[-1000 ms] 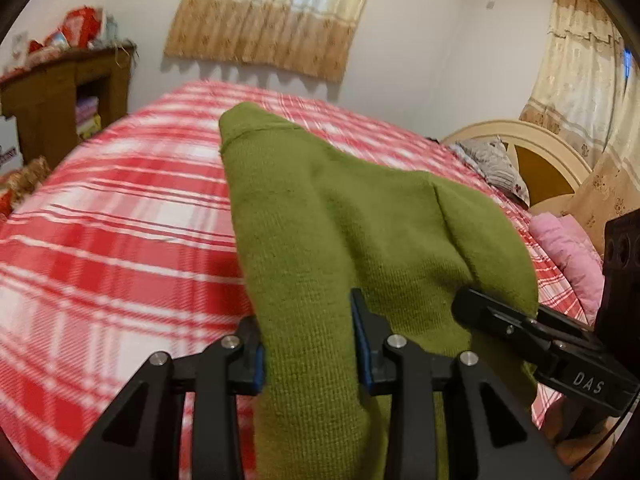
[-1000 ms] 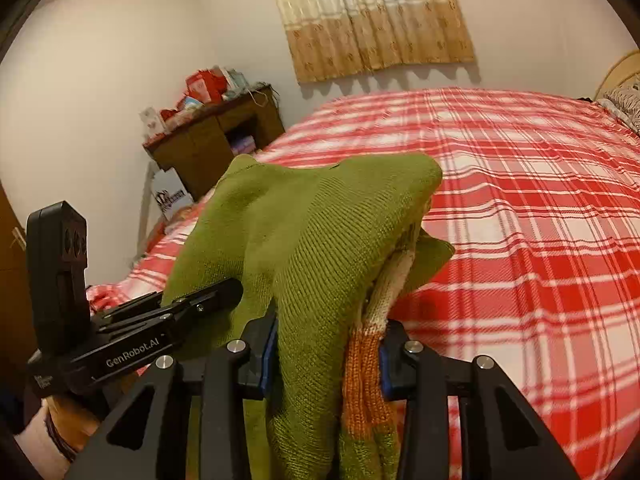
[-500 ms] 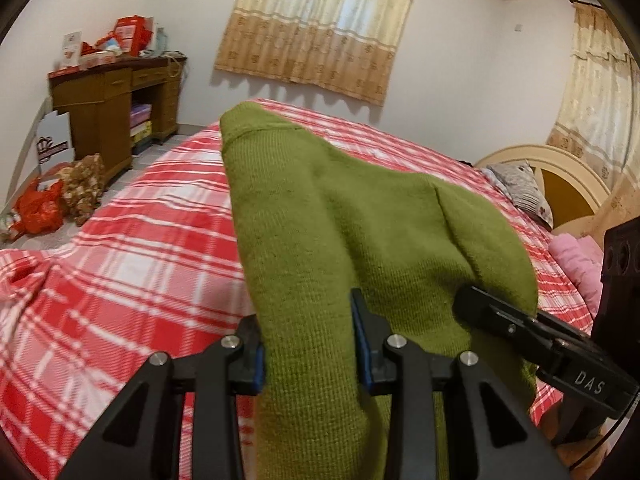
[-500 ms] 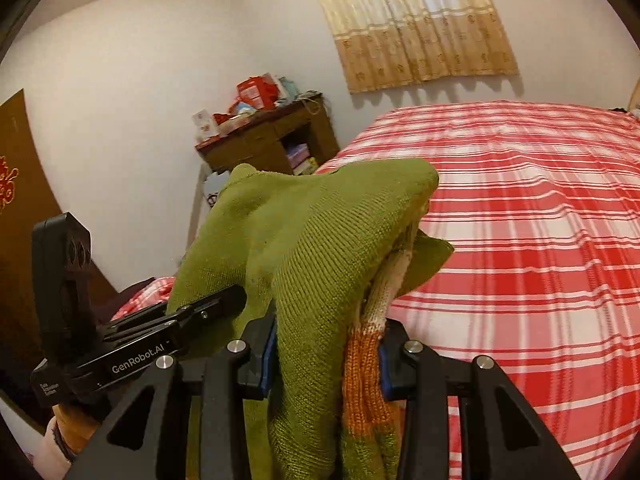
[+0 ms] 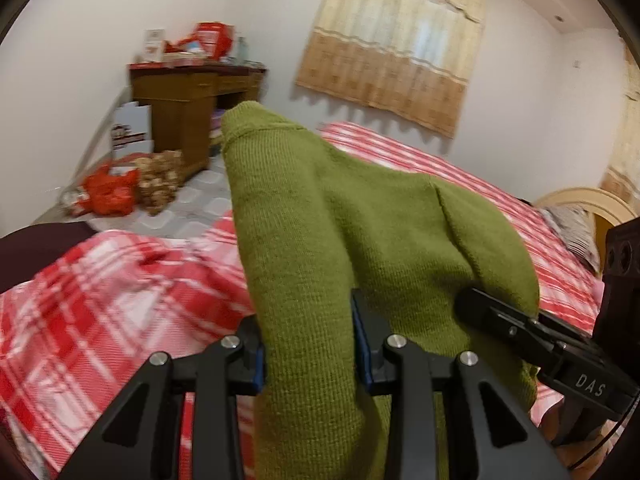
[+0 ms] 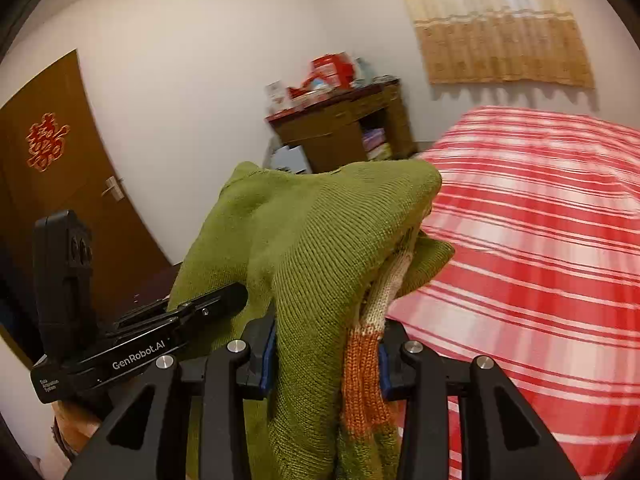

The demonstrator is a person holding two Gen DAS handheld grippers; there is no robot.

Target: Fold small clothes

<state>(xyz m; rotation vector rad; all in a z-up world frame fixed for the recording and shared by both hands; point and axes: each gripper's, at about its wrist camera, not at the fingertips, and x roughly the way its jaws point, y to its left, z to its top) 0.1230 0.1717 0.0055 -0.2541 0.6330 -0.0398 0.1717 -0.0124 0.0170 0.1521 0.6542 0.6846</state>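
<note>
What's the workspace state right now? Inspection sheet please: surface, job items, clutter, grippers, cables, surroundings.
Surface: bed with red plaid cover, rumpled at the near corner in the left wrist view.
Job's things: green knit garment held up off the bed between both tools; orange and cream striped part shows in the right grip.
Clutter: red bags and a brown heap on the floor.
Grippers: left hand-held gripper shut on the garment; right hand-held gripper likewise.
Cables: nothing seen.
Surroundings: wooden desk, brown door, curtains, headboard.
</note>
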